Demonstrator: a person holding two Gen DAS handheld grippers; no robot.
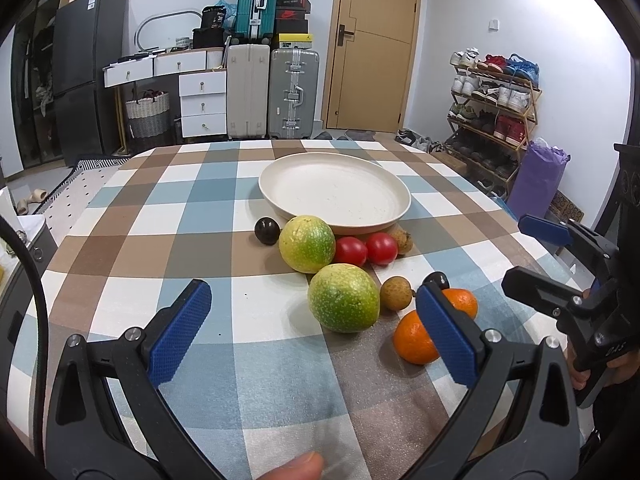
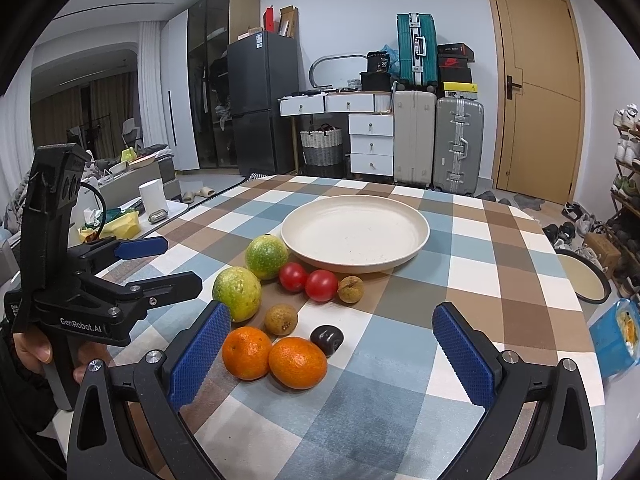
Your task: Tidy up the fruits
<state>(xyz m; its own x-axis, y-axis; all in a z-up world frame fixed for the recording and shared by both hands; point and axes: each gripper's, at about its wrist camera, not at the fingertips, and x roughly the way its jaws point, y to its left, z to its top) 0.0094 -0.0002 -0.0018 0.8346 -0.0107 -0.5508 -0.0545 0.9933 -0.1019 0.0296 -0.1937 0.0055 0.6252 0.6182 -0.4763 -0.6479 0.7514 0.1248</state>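
Risk of rolling: round fruit crowded near plate point(image 2: 355, 236), oranges point(image 2: 297, 362) touching, both hand-held grippers, left point(image 1: 316, 334) and right point(image 2: 332, 354), wide and empty, easily nudging neighbours off bench point(image 2: 500, 272).

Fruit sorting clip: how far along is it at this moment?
Nothing looks done: the plate is bare. Nothing is in hand; the left gripper and right gripper are both open above the table. Left to move: two oranges, two green fruits, two tomatoes and the small brown and dark fruits.
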